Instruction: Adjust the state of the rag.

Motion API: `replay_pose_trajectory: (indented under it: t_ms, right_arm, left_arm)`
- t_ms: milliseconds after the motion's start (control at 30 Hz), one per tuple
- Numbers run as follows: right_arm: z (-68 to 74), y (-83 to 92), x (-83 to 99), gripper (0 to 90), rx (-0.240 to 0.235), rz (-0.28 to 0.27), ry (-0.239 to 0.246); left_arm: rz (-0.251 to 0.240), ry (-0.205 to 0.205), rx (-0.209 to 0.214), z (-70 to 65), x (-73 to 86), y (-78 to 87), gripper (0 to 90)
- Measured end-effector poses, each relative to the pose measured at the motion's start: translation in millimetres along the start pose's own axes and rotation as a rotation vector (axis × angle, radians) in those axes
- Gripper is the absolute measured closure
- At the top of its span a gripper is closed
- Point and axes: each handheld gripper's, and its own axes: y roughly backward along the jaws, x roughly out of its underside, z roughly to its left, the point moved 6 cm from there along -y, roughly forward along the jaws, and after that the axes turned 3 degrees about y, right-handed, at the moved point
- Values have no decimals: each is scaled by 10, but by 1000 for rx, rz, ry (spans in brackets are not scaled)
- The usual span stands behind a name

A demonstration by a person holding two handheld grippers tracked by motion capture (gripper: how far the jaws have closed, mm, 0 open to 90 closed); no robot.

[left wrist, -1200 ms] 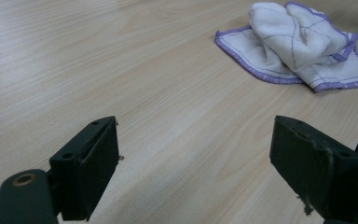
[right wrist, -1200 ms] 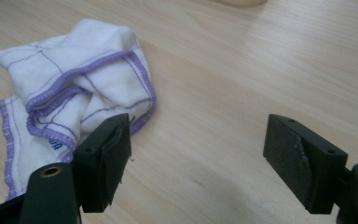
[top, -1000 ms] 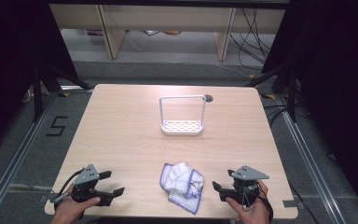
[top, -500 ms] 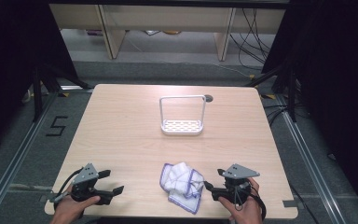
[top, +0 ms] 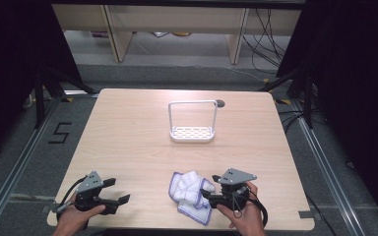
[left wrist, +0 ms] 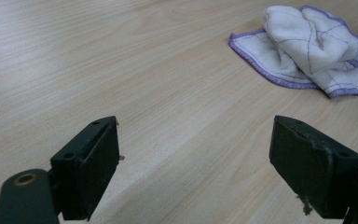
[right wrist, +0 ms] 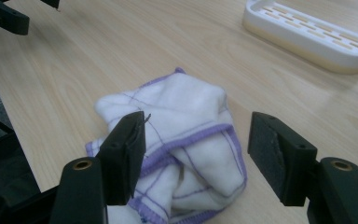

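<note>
A crumpled white cloth with purple edging [top: 191, 195] lies near the table's front edge, also in the left gripper view [left wrist: 307, 46] and the right gripper view [right wrist: 186, 140]. My right gripper [top: 206, 195] points left at it. In the right gripper view its jaws [right wrist: 198, 128] stand apart on either side of the cloth's near bulge; they have just been closing, and the pads are not pressing on it. My left gripper [top: 118, 191] rests at the front left, open [left wrist: 193, 133], with bare table between its jaws and the cloth well ahead of it.
A white slotted tray with a tall wire handle [top: 192, 132] stands at the table's middle back and shows in the right gripper view [right wrist: 307, 35]. A round grommet [top: 220, 103] sits behind it. The wooden table [top: 128, 137] ends in a front edge close under both hands.
My right gripper has moved left toward the cloth, and its jaws now flank the cloth's right side and stand narrower. The left gripper and the cloth have stayed put.
</note>
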Motion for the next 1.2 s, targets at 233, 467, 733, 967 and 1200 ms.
replay_pose_trajectory:
  t_ms: [233, 467, 733, 967, 1200]
  right_arm:
    - [79, -108, -105, 415, -31, 8, 29]
    - [243, -287, -144, 433, -84, 53, 78]
    - [461, -618, -88, 497, -79, 140, 193]
    - [433, -550, -168, 845, -33, 132, 271]
    - [366, -261, -425, 852, -40, 27, 261]
  left_arm:
    - [-10, 9, -5, 18, -2, -7, 155]
    - [-1, 9, -10, 19, -3, 7, 156]
    - [-3, 6, -8, 21, -5, 14, 157]
    - [-13, 13, -12, 10, -12, 12, 158]
    - [-4, -8, -8, 3, -10, 11, 161]
